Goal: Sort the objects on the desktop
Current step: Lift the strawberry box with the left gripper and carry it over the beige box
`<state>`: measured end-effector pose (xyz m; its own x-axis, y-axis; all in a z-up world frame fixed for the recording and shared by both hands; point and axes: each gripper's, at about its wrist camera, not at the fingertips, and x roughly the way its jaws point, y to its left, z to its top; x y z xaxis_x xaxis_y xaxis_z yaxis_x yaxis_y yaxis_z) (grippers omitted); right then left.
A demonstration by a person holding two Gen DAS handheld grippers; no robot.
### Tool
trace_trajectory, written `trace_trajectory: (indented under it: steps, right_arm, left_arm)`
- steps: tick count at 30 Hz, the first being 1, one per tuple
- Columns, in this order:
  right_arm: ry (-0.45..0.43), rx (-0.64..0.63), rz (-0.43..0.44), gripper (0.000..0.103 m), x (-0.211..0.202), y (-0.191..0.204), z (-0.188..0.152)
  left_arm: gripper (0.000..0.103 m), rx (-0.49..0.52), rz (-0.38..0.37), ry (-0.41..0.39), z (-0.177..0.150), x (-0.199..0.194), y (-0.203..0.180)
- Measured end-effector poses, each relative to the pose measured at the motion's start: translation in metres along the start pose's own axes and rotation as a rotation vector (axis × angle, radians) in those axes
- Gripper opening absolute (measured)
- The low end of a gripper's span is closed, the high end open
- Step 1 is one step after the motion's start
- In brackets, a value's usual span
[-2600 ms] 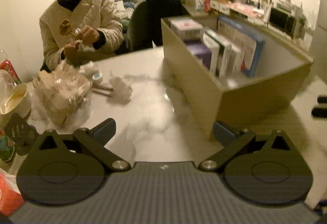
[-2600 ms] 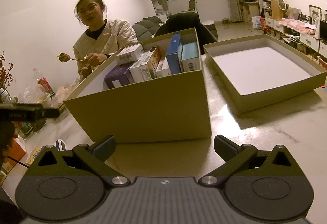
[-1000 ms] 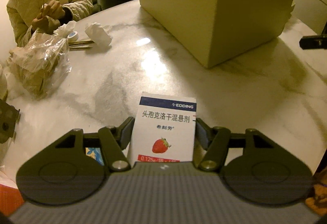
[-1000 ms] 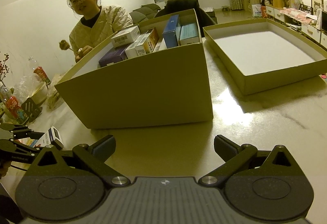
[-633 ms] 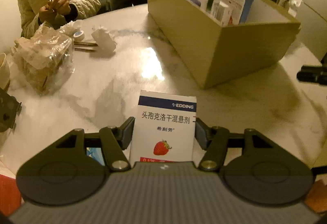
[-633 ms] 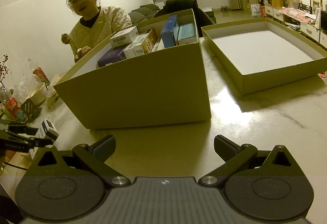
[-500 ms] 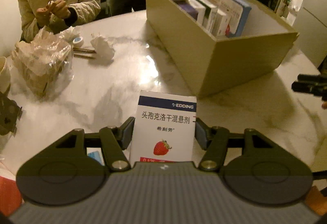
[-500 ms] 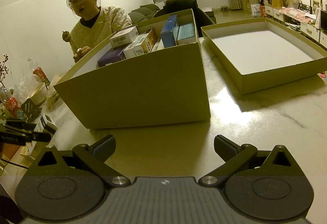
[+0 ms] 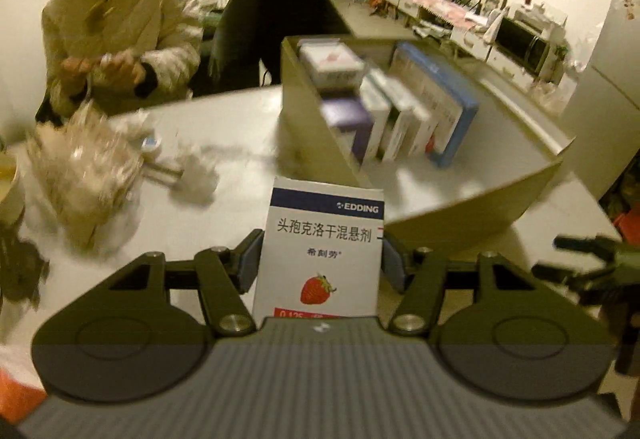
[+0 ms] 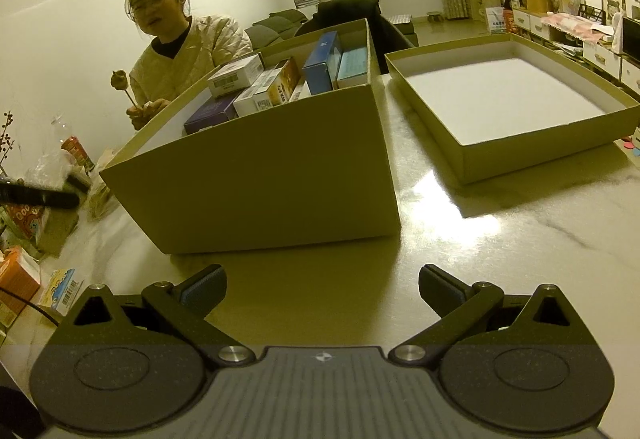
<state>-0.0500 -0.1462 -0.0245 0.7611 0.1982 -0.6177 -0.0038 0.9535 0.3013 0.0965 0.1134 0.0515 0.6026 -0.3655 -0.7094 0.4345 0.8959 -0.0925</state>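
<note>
Clamping a strawberry-printed box (image 9: 320, 251), left hand-held gripper (image 9: 318, 263), box's bottom edge hidden; right hand-held gripper (image 10: 320, 291) agape.

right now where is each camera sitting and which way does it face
Left wrist: on the left hand-held gripper, facing across the table at the deep cardboard box; its fingers clamp a white medicine box.
Right wrist: on the right hand-held gripper, fingers apart with nothing between them, facing that box's side and a shallow tray.
Shared: the deep cardboard box and the seated person.
</note>
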Motion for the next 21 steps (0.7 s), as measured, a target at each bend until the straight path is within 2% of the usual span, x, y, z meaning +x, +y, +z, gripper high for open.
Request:
trace_trajectory:
  steps: [6, 13, 21]
  right_arm:
    - [-0.013, 0.009, 0.005, 0.103, -0.002, -0.002, -0.001]
    - [-0.018, 0.031, -0.013, 0.103, -0.006, -0.016, -0.001]
    - [-0.010, 0.066, -0.026, 0.103, -0.005, -0.032, -0.005]
  left_arm:
    - [0.059, 0.018, -0.042, -0.009, 0.036, 0.015, -0.024]
    - [0.059, -0.009, -0.072, 0.021, 0.065, 0.049, -0.046]
    - [0.059, -0.132, -0.077, 0.063, 0.101, 0.098, -0.063]
